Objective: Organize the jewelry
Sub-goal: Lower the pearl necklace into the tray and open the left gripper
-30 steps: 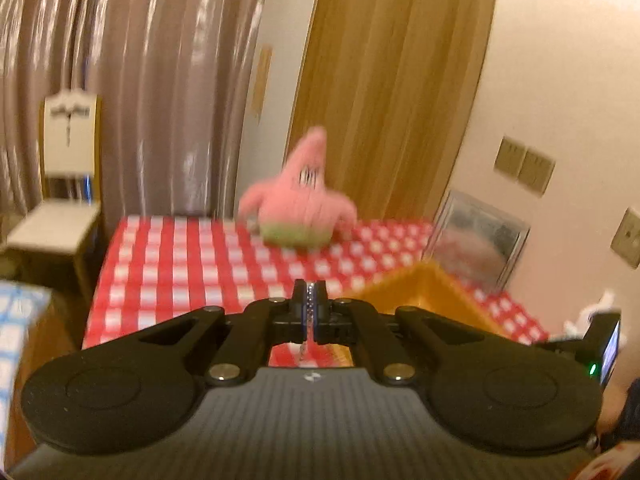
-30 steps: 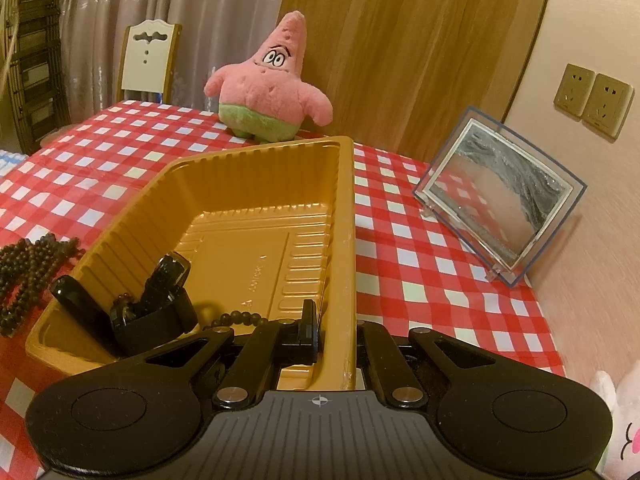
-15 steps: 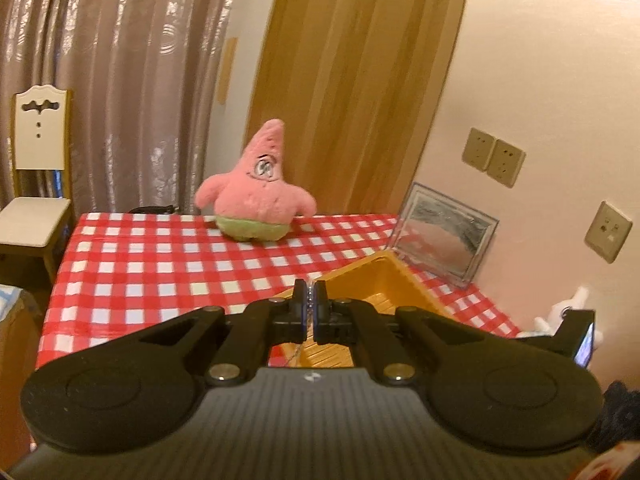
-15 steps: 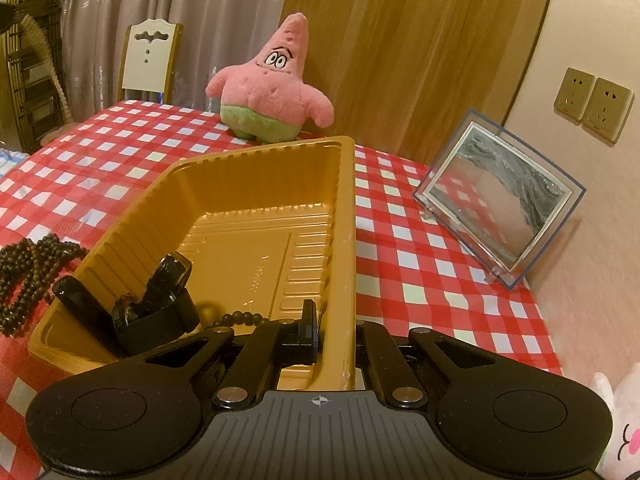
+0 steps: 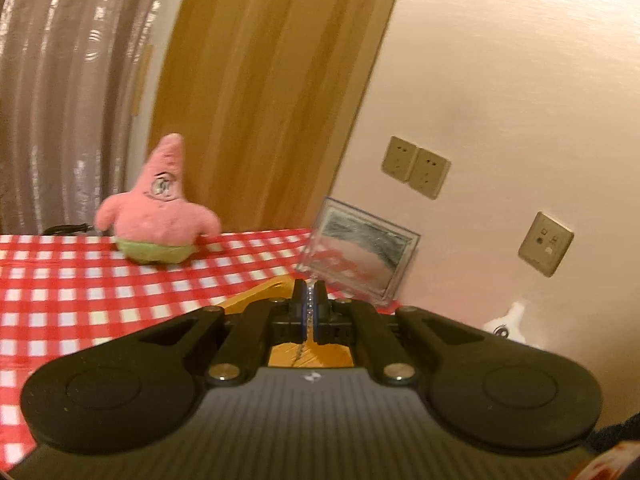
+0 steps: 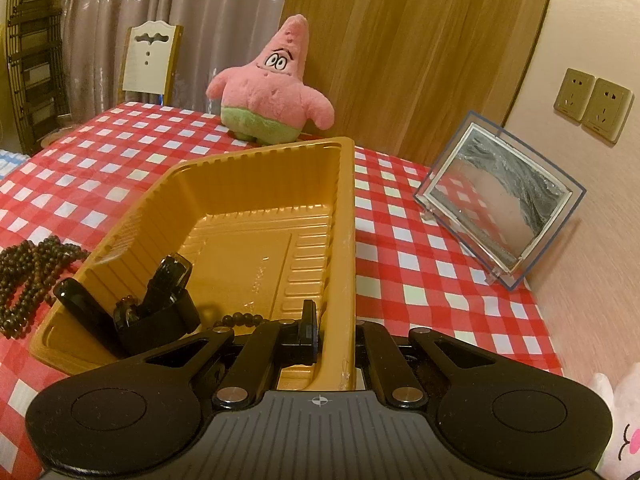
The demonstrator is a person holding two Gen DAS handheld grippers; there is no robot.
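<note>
jewelry chain [image 5: 307, 309] pinched in closed left tool [image 5: 307, 300] has swung right over tray [image 6: 256, 216], right tool [image 6: 334, 320] clamping rim.

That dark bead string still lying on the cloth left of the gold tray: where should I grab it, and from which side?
Judging from the right wrist view, take the bead string at its top loops, where several strands bunch, coming straight down from above. It lies flat and loose on the cloth, so a side approach would only push it. Stay clear of the tray wall beside it.
</note>
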